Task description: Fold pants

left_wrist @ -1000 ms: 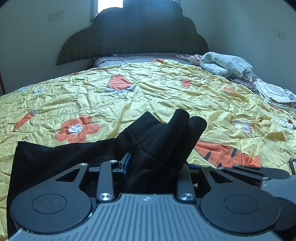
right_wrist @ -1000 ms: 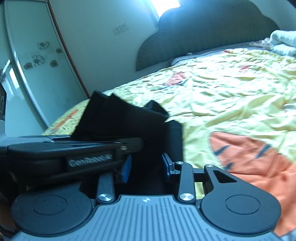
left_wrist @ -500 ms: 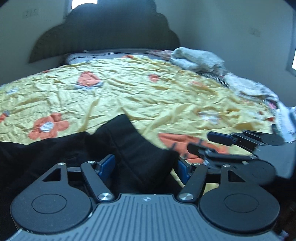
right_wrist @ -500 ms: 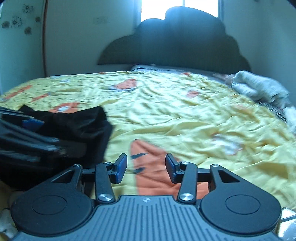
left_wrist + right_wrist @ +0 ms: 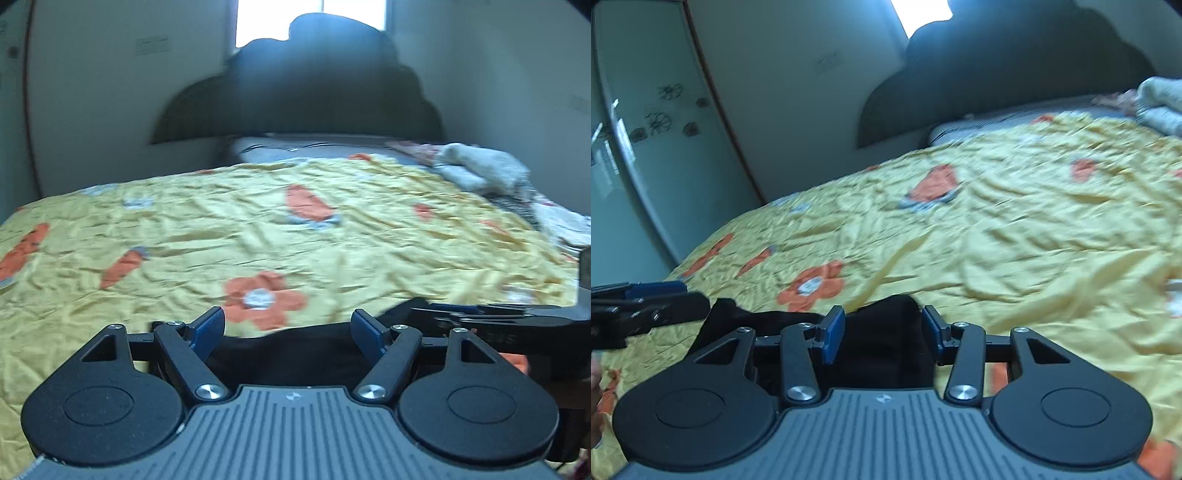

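The black pants (image 5: 295,350) lie bunched on the yellow quilt at the near edge of the bed. My left gripper (image 5: 288,321) hangs just above them with its blue-padded jaws spread wide, and nothing is pressed between the pads. In the left wrist view my right gripper (image 5: 461,314) reaches in from the right edge, over the same cloth. In the right wrist view my right gripper (image 5: 882,317) is open, with the pants (image 5: 882,347) lying low between its fingers. My left gripper (image 5: 676,295) shows there at the left edge.
A wrinkled yellow quilt (image 5: 258,229) with orange flowers and carrots covers the bed. A dark scalloped headboard (image 5: 314,92) stands at the far end. Folded pale laundry (image 5: 487,170) is piled far right. A mirrored wardrobe door (image 5: 639,129) stands left of the bed.
Both grippers were shut on the raised, bunched pants; both have opened and let go. The pants now lie low on the quilt, and both hands have shifted across them.
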The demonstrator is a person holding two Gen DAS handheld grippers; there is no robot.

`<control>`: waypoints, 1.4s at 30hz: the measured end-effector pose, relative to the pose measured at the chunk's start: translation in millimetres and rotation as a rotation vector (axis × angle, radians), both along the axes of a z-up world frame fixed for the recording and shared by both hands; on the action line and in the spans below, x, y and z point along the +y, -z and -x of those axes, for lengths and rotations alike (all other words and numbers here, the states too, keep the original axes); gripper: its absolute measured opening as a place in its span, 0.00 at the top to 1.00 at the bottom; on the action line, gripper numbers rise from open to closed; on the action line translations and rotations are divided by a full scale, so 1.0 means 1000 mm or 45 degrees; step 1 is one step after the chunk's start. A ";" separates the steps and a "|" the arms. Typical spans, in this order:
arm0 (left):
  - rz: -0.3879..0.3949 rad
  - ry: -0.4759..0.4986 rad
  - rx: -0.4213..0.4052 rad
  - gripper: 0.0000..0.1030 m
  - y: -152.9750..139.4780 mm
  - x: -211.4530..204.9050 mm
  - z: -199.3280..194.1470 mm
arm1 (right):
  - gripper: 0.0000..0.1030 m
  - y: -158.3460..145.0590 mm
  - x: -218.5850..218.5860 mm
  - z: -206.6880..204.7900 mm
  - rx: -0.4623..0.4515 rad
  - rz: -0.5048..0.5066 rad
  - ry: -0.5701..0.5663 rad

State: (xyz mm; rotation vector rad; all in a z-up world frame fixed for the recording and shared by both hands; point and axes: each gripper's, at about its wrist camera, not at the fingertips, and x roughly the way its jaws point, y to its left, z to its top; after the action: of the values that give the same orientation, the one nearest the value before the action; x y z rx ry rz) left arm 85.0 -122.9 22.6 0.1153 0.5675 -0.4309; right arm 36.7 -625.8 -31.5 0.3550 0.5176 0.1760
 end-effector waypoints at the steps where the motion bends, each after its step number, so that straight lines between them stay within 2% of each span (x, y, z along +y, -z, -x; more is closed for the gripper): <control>1: -0.014 -0.035 0.010 0.26 0.003 0.004 -0.006 | 0.56 0.004 0.002 -0.006 0.017 -0.022 -0.032; 2: -0.025 -0.058 0.021 0.26 0.007 0.007 -0.011 | 0.67 0.007 0.005 -0.012 0.029 -0.035 -0.057; 3: -0.036 -0.080 0.034 0.26 0.012 0.010 -0.014 | 0.71 0.009 0.007 -0.015 0.032 -0.020 -0.060; 4: -0.043 -0.103 0.045 0.25 0.017 0.013 -0.015 | 0.82 0.009 0.009 -0.016 0.033 0.014 -0.049; 8: -0.102 -0.167 0.116 0.26 0.042 0.015 -0.030 | 0.84 0.012 0.005 -0.013 0.052 0.194 0.078; 10: -0.120 -0.180 0.145 0.28 0.051 0.016 -0.032 | 0.84 0.015 0.002 -0.009 0.067 0.217 0.097; 13: -0.097 -0.172 0.111 0.25 0.047 0.021 -0.022 | 0.84 -0.003 0.009 0.015 -0.039 0.269 0.146; 15: -0.094 -0.178 0.112 0.25 0.045 0.021 -0.018 | 0.83 -0.017 0.023 0.031 -0.116 0.293 0.063; 17: -0.087 -0.175 0.132 0.25 0.044 0.020 -0.015 | 0.82 -0.022 0.043 0.038 -0.129 0.322 -0.085; 19: -0.073 -0.159 0.147 0.24 0.044 0.019 -0.009 | 0.82 -0.017 0.061 0.037 -0.090 0.394 -0.175; 21: -0.074 -0.150 0.159 0.24 0.046 0.019 -0.003 | 0.82 -0.003 0.067 0.029 -0.021 0.503 -0.143; 22: -0.081 -0.144 0.155 0.24 0.048 0.018 -0.001 | 0.79 0.002 0.066 0.026 0.006 0.541 -0.102; 23: -0.093 -0.144 0.149 0.24 0.050 0.018 0.002 | 0.77 0.004 0.062 0.025 0.009 0.524 -0.079; 26: -0.100 -0.160 0.157 0.24 0.053 0.022 0.005 | 0.77 -0.004 0.051 0.038 -0.029 0.404 -0.079; 31: -0.076 -0.151 0.176 0.23 0.052 0.026 0.015 | 0.76 -0.006 0.058 0.058 -0.028 0.413 -0.136; 34: -0.122 -0.122 0.166 0.20 0.056 0.020 0.022 | 0.76 0.009 0.060 0.055 0.023 0.452 -0.134; 37: -0.154 -0.112 0.138 0.20 0.056 0.021 0.028 | 0.75 0.007 0.053 0.056 0.018 0.389 -0.115; 39: -0.141 -0.100 0.136 0.20 0.053 0.028 0.032 | 0.70 0.001 0.049 0.062 -0.015 0.350 -0.113; 41: -0.128 -0.107 0.138 0.19 0.049 0.037 0.035 | 0.52 -0.002 0.042 0.065 -0.025 0.331 -0.095; 42: -0.114 -0.107 0.145 0.18 0.048 0.042 0.037 | 0.46 -0.002 0.038 0.066 -0.024 0.329 -0.080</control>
State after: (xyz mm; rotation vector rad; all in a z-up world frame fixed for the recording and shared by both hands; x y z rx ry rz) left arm 48.5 -80.6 -25.0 0.1528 0.7016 -0.3316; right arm -29.3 -587.8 -29.1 0.0853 0.5261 0.1710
